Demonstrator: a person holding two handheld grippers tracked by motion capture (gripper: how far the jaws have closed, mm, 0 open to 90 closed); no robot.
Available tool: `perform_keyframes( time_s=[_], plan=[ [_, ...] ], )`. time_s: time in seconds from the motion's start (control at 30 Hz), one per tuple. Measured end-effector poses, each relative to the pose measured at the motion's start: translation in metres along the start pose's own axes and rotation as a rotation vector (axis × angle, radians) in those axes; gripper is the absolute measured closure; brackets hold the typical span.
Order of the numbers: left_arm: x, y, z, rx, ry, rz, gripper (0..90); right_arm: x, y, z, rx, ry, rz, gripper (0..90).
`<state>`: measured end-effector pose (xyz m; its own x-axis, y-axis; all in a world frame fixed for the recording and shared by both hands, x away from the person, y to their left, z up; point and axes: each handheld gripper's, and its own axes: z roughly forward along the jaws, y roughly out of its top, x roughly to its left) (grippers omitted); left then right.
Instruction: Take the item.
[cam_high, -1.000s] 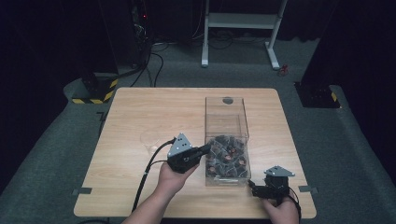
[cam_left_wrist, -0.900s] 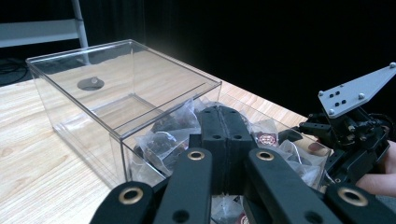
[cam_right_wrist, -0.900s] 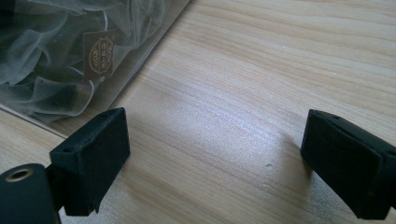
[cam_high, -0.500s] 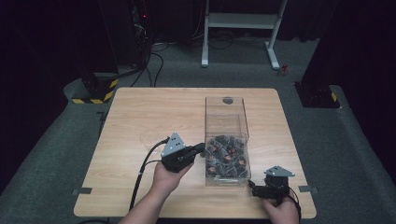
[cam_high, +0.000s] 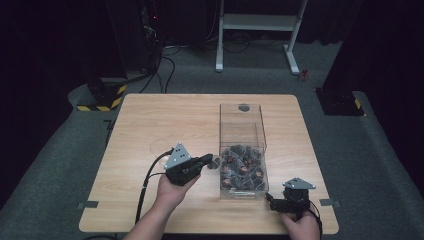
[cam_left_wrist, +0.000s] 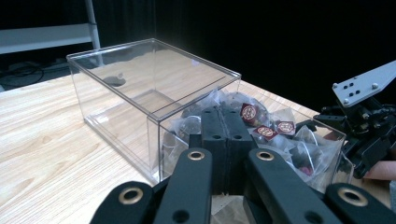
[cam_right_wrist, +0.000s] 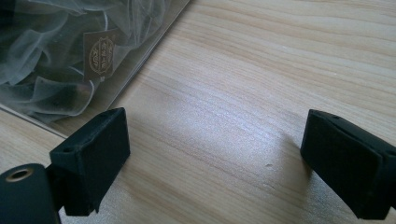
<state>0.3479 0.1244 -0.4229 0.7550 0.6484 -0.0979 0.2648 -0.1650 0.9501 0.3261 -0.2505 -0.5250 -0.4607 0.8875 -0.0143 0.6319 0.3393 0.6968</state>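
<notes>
Left gripper (cam_high: 209, 161) sits just beside the left wall of the clear rectangular plastic box (cam_high: 242, 116). Jaws together; in the left gripper view the two pads meet flat with no visible gap. In the high view a small sachet-like piece hangs at the tip, but I can't tell if it's actually pinched.

Right gripper (cam_high: 278, 202) rests low near the box's near right corner, jaws wide apart with only bare light-wood tabletop (cam_right_wrist: 261, 93) between them.

The sheer mesh sachets with dark contents and small red-gold tags (cam_left_wrist: 275, 135) are heaped in the near end of the box. The far end is empty.

Handling, my read:
- Sachets look very light, soft and crumpling, with no stiff edge to register on.
- The mesh probably snags and clings, so one pull may drag its neighbours out.
- Best pinch is likely the gathered fabric or the tag at the top, not the bulging body.
- A light squeeze should do, since hard clamping could crush the contents.
- The box is thin, rigid and slick on wood, so it may slide if nudged. Brace it with the free gripper.
</notes>
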Motion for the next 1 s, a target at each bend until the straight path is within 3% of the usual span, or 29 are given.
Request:
perform_keyframes(
  time_s=[0.3, 1.0],
  plan=[
    [0.006, -0.007, -0.012, -0.006, 0.032, 0.023, 89.9, 0.000, 0.000, 0.000, 0.000, 0.000, 0.002, 7.8],
    [0.031, -0.009, -0.041, -0.038, 0.096, -0.011, 90.0, 0.000, 0.000, 0.000, 0.001, -0.001, 0.005, 7.9]
  ],
)
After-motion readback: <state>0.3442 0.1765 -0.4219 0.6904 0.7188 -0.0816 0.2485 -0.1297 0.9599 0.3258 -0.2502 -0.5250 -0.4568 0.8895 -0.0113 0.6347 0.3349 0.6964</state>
